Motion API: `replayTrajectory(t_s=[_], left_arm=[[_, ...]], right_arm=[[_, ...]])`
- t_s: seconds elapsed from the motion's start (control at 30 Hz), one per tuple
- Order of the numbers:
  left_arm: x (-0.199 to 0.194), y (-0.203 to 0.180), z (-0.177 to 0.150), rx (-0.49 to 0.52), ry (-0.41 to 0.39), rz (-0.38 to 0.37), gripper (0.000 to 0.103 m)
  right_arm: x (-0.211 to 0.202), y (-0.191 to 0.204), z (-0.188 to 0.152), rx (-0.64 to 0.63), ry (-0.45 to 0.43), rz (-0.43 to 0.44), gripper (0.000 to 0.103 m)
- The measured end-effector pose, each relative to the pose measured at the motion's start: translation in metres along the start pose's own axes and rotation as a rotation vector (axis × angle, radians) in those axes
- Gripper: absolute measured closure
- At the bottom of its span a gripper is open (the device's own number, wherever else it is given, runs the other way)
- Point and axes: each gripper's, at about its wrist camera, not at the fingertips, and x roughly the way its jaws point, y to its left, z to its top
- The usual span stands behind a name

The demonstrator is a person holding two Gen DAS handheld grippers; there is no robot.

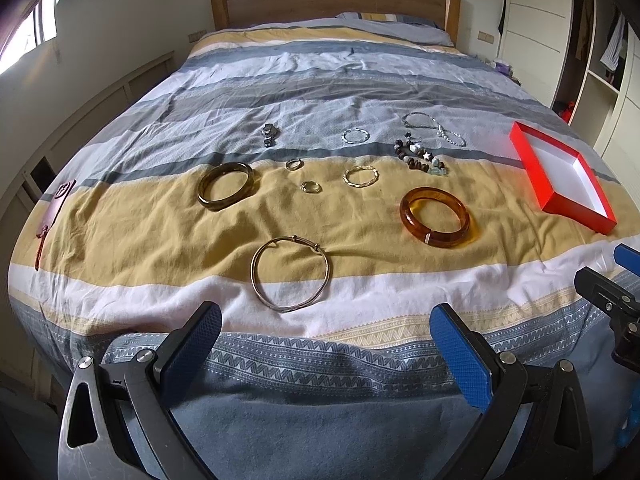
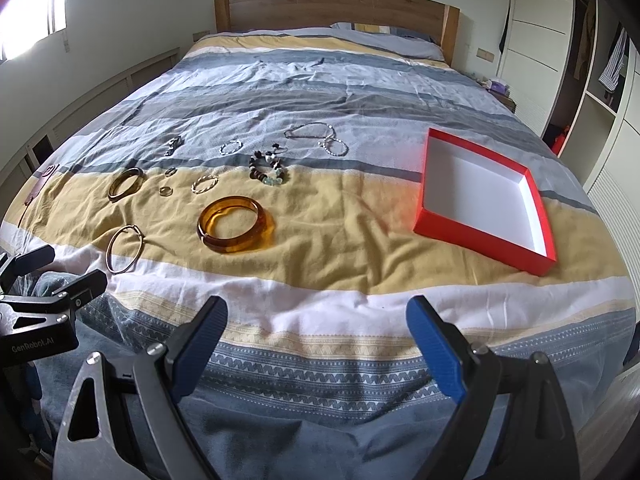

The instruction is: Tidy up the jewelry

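Observation:
Jewelry lies spread on a striped bedspread. Nearest is a thin silver bangle [image 1: 290, 274] [image 2: 124, 249], then an amber bangle [image 1: 435, 217] [image 2: 236, 230], a dark olive bangle [image 1: 226, 185] [image 2: 126, 183], a twisted gold bracelet [image 1: 361, 176] [image 2: 205, 183], two small rings [image 1: 311, 187], a beaded bracelet [image 1: 420, 158] [image 2: 269, 170], a silver chain [image 1: 434, 126] [image 2: 316, 136] and a watch [image 1: 270, 135]. An empty red box [image 1: 562, 176] [image 2: 486, 196] with white inside sits at the right. My left gripper [image 1: 326, 336] and right gripper [image 2: 316, 328] both hover open at the bed's foot, holding nothing.
A wooden headboard [image 1: 336, 0] stands at the far end. A white wardrobe [image 2: 560, 40] with hanging clothes lines the right side. A reddish-brown pouch [image 1: 56, 208] lies at the bed's left edge. A low wall panel runs along the left.

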Motion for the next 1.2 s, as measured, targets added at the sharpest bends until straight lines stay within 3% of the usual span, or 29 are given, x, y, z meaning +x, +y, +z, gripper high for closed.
replayTrajectory(t_s=[1.2], left_arm=[[0.023, 0.005, -0.005, -0.006, 0.115, -0.054, 0.001]], right_arm=[[0.021, 0.01, -0.003, -0.022, 0.062, 0.028, 0.012]])
